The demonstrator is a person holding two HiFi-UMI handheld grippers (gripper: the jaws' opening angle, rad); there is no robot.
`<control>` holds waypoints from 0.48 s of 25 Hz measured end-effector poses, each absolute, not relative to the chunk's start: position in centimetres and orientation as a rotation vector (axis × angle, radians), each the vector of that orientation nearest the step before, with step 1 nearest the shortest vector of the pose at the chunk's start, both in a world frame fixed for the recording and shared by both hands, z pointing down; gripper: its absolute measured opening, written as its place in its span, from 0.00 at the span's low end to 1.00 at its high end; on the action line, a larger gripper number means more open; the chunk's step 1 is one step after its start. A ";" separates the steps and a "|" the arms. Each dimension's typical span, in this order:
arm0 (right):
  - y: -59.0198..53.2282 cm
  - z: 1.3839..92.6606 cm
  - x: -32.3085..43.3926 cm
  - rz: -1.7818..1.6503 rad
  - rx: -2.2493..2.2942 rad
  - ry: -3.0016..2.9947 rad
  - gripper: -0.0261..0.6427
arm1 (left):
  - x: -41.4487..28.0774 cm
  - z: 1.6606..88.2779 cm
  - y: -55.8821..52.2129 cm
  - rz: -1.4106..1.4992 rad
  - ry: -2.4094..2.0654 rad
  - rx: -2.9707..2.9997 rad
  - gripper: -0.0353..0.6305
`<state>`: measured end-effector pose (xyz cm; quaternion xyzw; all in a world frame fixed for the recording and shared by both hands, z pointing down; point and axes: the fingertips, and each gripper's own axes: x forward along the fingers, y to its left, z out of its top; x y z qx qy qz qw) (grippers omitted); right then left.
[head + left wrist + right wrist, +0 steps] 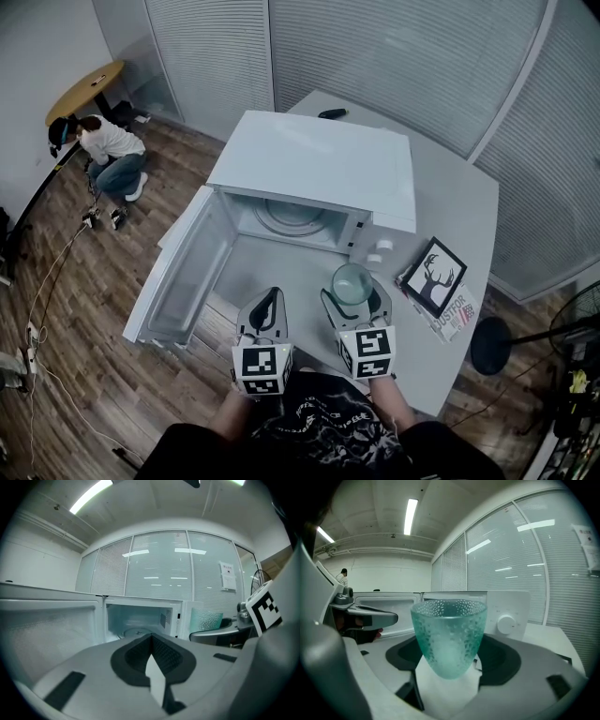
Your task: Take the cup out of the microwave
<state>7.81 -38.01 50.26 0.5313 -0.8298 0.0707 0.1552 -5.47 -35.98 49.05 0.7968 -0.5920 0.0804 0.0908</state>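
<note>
We see a wood-plank floor (84, 309) spreading from 7 to 10 o'clock. Glass walls (375, 47) with slatted blinds run from 12 to 3 o'clock. A round wooden table (86, 86) stands at 10 o'clock, a person (111, 155) crouched beside it. The pale worktop (464, 216) fills the centre-right. Ceiling strip lights (411, 515) glow overhead.

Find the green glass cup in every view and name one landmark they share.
Head view: cup at lower centre, right of middle, before the open microwave.
Left gripper view: cup at mid-right, beside the microwave's front.
Right gripper view: cup dead centre, gripped between the jaws.
Shared landmark: the microwave, door open.
</note>
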 end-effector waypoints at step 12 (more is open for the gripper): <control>-35.8 48.2 11.0 0.202 1.626 -2.387 0.58 | -2.6 47.1 -35.4 0.250 -1.717 2.465 0.06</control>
